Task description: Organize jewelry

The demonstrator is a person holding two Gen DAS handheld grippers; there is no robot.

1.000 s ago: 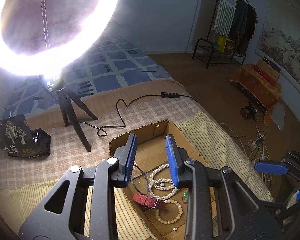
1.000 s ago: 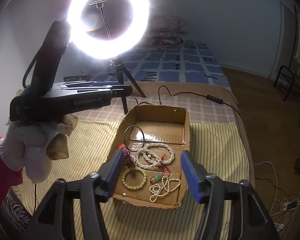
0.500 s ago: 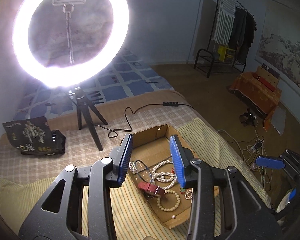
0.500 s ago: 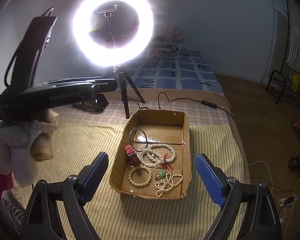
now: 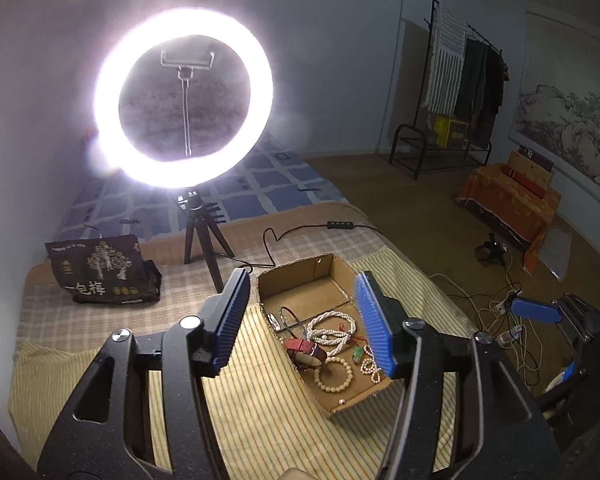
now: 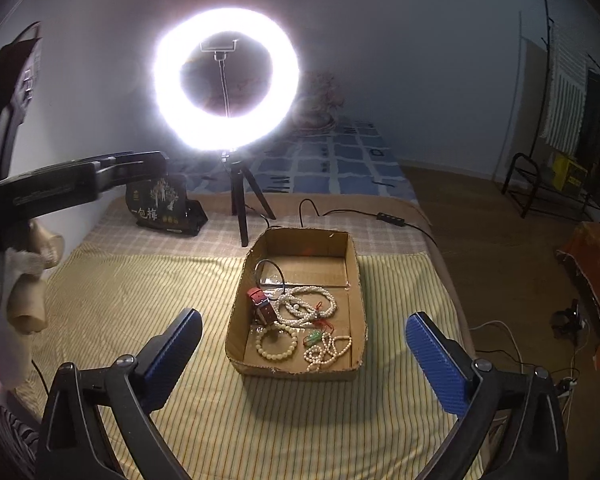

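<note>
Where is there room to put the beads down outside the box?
The striped cloth left of the cardboard box is bare, and so is the strip in front of it, between the right gripper fingers. Inside, only the far end by the back wall is free; the near half is crowded with the pearl necklace, watch and bead bracelet.

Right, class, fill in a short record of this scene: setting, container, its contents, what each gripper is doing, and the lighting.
setting: bed with striped yellow cloth
container: open cardboard box on the cloth
contents: pearl necklace, cream bead bracelet, red-strap watch, dark bangle, green pendant
left gripper: jaws open, empty, above the box
right gripper: jaws wide open, empty, short of the box
lighting: lit ring light on tripod behind the box
</note>
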